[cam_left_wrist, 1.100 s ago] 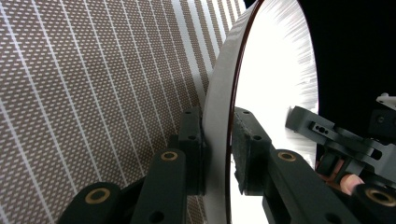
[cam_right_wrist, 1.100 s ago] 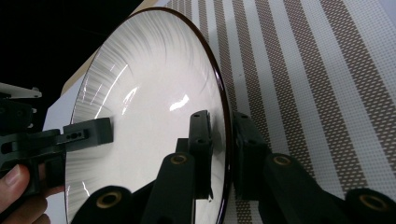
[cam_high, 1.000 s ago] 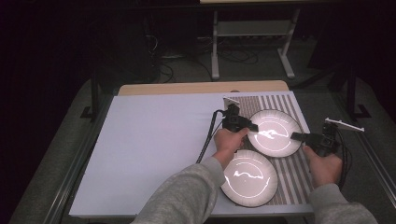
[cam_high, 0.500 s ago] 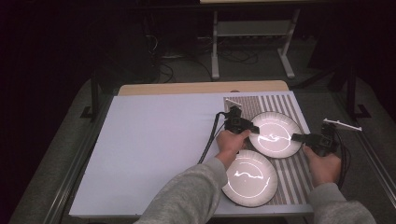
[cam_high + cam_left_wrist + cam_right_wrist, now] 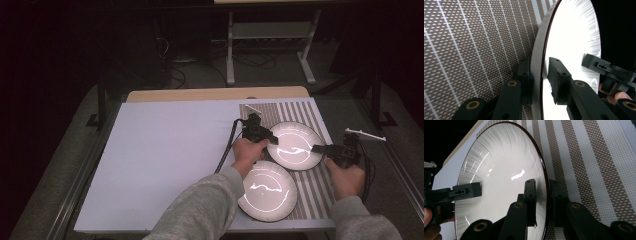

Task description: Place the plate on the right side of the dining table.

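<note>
— Where are your hands sitting right now?

— I'm working at the right end of the table (image 5: 165, 150), over the striped mat (image 5: 320, 175). My left gripper (image 5: 265, 137) is pinching the far plate (image 5: 295, 145) at its nine o'clock rim, one jaw under the lip and one on the white face. My right gripper (image 5: 322, 148) is clamping the same plate at about three o'clock, jaws either side of the dark edge.

— Is it lifting?

— From above I'm not able to say; in the left gripper view the rim is looking tilted against the mat, but that may be the camera's angle.

— And the other plate?

— The near plate (image 5: 265, 192) is lying at roughly seven o'clock from the far one, just beside it, with my left sleeve (image 5: 200, 210) crossing its edge.
</note>
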The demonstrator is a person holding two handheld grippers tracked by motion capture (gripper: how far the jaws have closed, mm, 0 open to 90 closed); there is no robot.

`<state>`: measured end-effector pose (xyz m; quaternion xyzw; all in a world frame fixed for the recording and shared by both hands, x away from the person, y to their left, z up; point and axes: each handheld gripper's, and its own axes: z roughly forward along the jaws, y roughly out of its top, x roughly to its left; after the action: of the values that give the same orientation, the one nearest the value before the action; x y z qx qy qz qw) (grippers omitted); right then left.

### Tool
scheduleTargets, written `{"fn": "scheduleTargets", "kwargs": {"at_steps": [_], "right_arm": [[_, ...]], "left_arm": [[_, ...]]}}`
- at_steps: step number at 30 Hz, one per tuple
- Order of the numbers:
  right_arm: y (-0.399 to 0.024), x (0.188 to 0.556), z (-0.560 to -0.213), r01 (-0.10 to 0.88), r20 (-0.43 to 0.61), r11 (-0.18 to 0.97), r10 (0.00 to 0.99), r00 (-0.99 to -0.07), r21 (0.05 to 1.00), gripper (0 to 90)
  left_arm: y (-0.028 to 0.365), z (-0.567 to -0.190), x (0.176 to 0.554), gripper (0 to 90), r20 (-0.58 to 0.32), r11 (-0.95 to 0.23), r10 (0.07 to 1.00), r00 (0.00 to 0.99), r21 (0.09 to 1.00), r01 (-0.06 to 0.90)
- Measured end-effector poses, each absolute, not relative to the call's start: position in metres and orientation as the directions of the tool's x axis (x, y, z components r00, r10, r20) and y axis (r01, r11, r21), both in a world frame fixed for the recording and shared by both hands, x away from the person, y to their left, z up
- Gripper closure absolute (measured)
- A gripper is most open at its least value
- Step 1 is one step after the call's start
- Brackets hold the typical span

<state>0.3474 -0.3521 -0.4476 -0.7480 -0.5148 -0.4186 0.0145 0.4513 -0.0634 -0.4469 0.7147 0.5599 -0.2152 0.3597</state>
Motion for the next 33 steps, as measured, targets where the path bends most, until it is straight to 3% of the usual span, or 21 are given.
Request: {"fn": "scheduleTargets", "kwargs": {"at_steps": [33], "right_arm": [[-0.3505, 0.3521, -0.4547, 0.806, 0.616, -0.443, 0.777, 0.127, 0.393, 75.4]], "left_arm": [[-0.0683, -0.4519, 0.454, 69.9, -0.675, -0.146, 0.677, 0.294, 0.268, 0.952]]}}
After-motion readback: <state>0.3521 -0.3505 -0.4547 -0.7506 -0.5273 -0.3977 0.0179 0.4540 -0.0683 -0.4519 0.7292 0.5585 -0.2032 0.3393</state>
